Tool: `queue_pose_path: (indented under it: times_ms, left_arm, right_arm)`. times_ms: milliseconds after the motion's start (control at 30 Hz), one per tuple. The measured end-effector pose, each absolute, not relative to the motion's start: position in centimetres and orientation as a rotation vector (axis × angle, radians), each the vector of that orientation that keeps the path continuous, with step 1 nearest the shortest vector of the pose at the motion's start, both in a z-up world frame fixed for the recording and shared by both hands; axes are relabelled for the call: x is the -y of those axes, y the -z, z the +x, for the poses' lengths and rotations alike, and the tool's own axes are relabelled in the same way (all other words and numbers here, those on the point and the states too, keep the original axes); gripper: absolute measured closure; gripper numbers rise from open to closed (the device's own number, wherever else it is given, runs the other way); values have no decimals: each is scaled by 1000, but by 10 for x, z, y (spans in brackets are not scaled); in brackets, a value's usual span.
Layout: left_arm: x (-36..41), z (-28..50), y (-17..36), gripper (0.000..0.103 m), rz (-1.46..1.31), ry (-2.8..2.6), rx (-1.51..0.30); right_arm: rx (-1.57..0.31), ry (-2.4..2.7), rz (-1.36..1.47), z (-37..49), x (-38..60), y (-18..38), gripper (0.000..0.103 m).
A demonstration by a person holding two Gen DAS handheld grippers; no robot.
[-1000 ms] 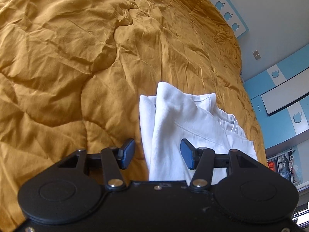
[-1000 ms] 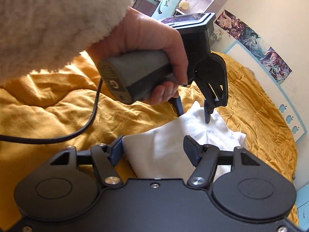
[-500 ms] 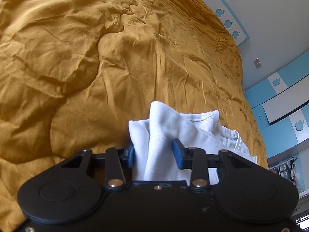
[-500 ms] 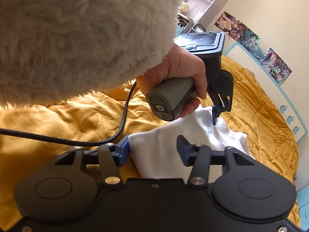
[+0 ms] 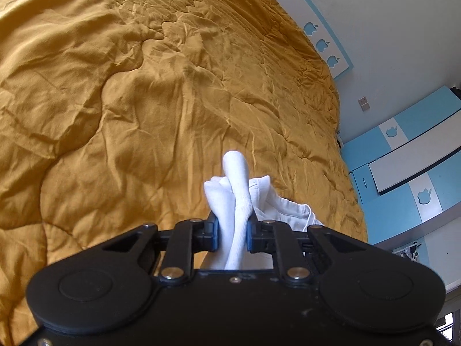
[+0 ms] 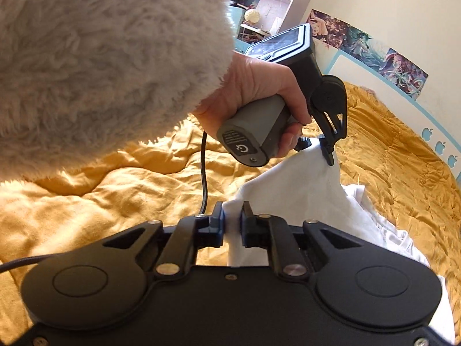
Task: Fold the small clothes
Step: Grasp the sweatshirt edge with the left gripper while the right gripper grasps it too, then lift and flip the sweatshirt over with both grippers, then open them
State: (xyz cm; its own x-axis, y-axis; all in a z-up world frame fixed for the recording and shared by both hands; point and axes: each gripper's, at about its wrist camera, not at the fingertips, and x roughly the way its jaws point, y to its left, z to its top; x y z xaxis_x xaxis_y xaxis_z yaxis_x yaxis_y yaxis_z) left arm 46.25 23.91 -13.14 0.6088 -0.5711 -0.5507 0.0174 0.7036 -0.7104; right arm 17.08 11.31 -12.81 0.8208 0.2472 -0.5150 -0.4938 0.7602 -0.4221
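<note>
A small white garment [image 5: 234,173] lies bunched on a mustard quilt [image 5: 115,86]. In the left wrist view my left gripper [image 5: 232,225] has its jaws closing on a thick gathered fold, and the blue pads press the cloth from both sides. The right wrist view shows my right gripper [image 6: 232,219], jaws closing too, pinching another edge of the garment [image 6: 288,190]. Farther off, the left gripper [image 6: 319,147] lifts its corner, so the cloth hangs stretched between the two. A hand [image 6: 259,86] in a fluffy sleeve [image 6: 100,57] holds that tool.
The quilt [image 6: 86,187] covers the whole bed, wrinkled and puffy. A black cable [image 6: 204,173] hangs from the left tool's handle. A wall with blue apple cutouts [image 5: 322,44] and blue cabinets [image 5: 403,150] border the bed's far side. Shelves [image 6: 259,0] stand beyond.
Both grippers went from open around the white garment to pinched on it. Both have risen, lifting the cloth's edge off the quilt. The sleeve now fills more of the right view.
</note>
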Motion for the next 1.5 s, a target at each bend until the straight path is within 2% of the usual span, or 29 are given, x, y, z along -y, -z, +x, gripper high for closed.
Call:
queue_pose_path:
  times_ms: [300,567,1033,1367,1433,1500]
  left_arm:
    - [-155,468,82,89,-661,438,-834]
    - [-29,480,59,89,-625,500,-816]
    - [166,495,96,89,-525,595,-892]
    - [199,509,132,89,-461,547,-938]
    - [205,511,133,84,-443,544,-945]
    - [205,515,131,75,-512,576,-937]
  right_arm:
    - [-398,-300,-397,163,-22,82,94]
    - [-358,-108,-238,147,95,66,94]
    - [-410,125,-65,141,248,98,94]
    - [-455,160,78,142,289,124,94]
    - [-454,179,97,142,293,127,91]
    - [-490,192,125,143,299,131,85]
